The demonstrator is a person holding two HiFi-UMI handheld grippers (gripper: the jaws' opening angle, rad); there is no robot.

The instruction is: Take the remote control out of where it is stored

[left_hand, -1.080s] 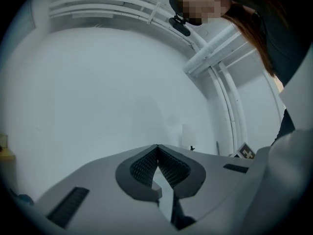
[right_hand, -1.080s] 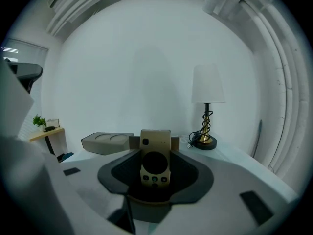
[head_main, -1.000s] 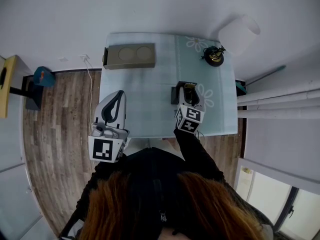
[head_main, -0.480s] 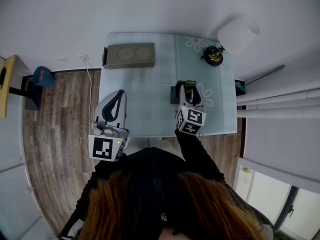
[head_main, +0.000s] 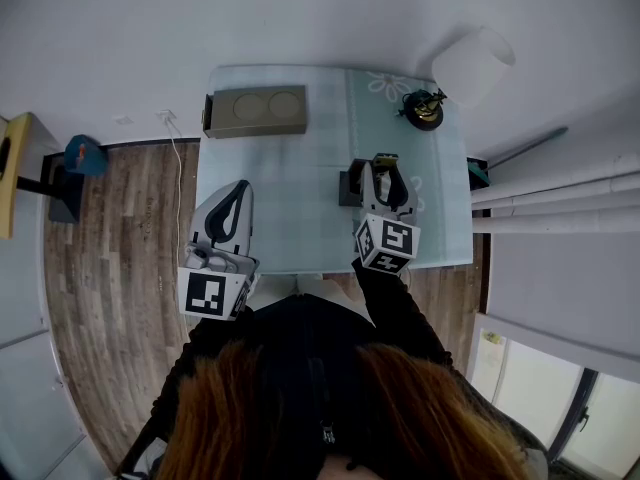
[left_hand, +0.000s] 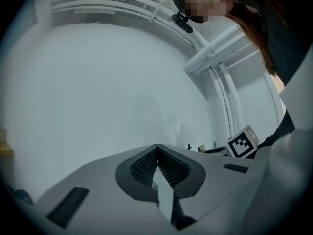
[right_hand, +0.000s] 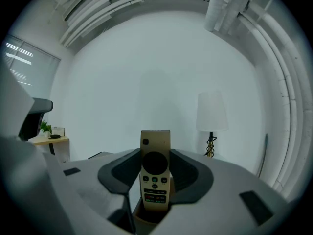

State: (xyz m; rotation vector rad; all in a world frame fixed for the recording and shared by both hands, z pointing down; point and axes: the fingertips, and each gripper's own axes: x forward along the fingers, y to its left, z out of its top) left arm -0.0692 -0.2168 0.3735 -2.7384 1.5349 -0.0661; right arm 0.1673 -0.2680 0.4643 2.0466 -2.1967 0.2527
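Note:
A slim gold remote control stands upright between the jaws of my right gripper, which is shut on it. Its lower end is hidden between the jaws. In the head view my right gripper hovers over the pale glass table with the remote's top showing beyond its fingertips. A small black holder sits on the table just left of it. My left gripper hangs at the table's near left edge. In the left gripper view its jaws meet at the tips, shut with nothing in them.
An olive box with two round discs lies at the table's far left. A lamp with a white shade and a dark base stands at the far right corner. A white cable runs over the wooden floor on the left.
My right gripper has risen with the remote held in it, its marker cube now nearer the camera. The left gripper has stayed put.

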